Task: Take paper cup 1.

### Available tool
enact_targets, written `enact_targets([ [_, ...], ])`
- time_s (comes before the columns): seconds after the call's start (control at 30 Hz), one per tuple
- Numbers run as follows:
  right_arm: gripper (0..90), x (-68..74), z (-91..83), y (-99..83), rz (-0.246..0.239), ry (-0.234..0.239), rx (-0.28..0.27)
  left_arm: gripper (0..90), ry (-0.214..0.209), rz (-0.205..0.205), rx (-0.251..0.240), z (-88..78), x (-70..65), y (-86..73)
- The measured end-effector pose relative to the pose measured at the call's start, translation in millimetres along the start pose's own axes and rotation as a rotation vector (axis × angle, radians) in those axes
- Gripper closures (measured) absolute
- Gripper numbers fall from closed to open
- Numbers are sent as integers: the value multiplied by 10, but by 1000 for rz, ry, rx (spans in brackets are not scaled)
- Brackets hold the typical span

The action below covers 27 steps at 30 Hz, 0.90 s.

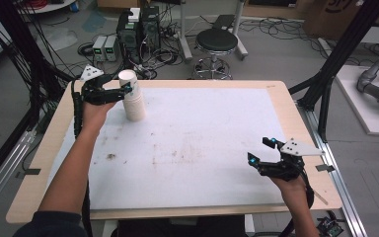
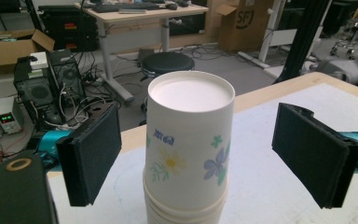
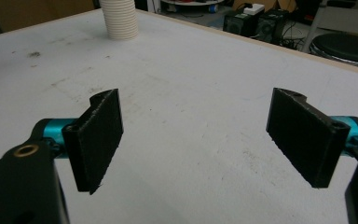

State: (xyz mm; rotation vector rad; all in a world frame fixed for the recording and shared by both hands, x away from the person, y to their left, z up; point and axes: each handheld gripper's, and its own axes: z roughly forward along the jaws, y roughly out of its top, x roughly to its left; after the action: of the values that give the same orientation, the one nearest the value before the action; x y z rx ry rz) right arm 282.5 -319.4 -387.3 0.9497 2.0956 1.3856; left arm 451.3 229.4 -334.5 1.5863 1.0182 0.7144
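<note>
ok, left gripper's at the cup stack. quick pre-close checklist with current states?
1. Top cup between the left gripper jaws: ok, a pad on each side.
2. Jaws open wider than the cup: ok, gaps show on both sides, no contact.
3. Cup stack upright on the table: ok.
4. Pads level with the top cup alone, not the cups below: cannot tell.
5. Right gripper out of the way: ok, open, at the near right of the table, far from the stack.
6. Lower cups held down for separation: not ok, nothing steadies them.
</note>
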Motion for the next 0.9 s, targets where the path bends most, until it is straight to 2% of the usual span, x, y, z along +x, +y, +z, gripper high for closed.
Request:
enact_targets([
  [0.27, 188, -3, -17, 0, 2, 1, -5, 156, 4, -3, 33, 195, 9, -16],
  [0.43, 188, -2, -10, -6, 0, 4, -2, 157, 17, -24, 51, 362, 41, -27],
  [0.7, 188, -29, -61, -28, 12, -5, -4, 162, 25, -26, 63, 453, 44, -85],
  [0.9, 188, -26, -67, -34, 17, -8, -3, 302, 0, -22, 38, 457, 41, -85],
])
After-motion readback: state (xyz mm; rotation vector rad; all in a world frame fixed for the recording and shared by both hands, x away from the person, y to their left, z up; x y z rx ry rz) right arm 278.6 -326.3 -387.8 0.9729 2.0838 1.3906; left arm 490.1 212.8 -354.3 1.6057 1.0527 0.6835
